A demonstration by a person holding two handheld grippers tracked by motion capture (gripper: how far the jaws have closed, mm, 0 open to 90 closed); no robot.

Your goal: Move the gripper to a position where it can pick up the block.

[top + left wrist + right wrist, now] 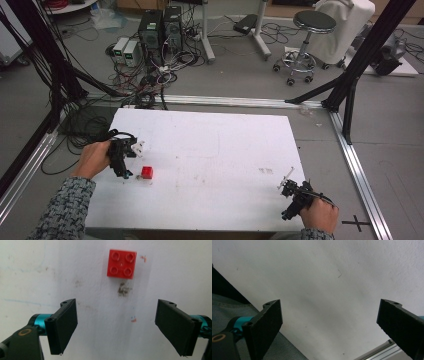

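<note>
A small red four-stud brick (147, 172) lies flat on the white table (215, 150) near its left side. My left gripper (125, 172) hovers just left of it, held in a hand. In the left gripper view the red brick (122, 263) sits beyond the wide-open jaws, a little right of centre, with the left gripper (117, 327) apart from it and nothing between the pads. My right gripper (286, 189) rests at the table's front right corner, and in its own view the right gripper (329, 325) stands open over bare white tabletop.
Dark smudges and small coloured marks (124, 288) dot the table near the brick. Aluminium rails (360, 170) and black frame posts (370, 50) border the table. Cables, computers (160, 30) and a stool (307, 40) occupy the floor beyond.
</note>
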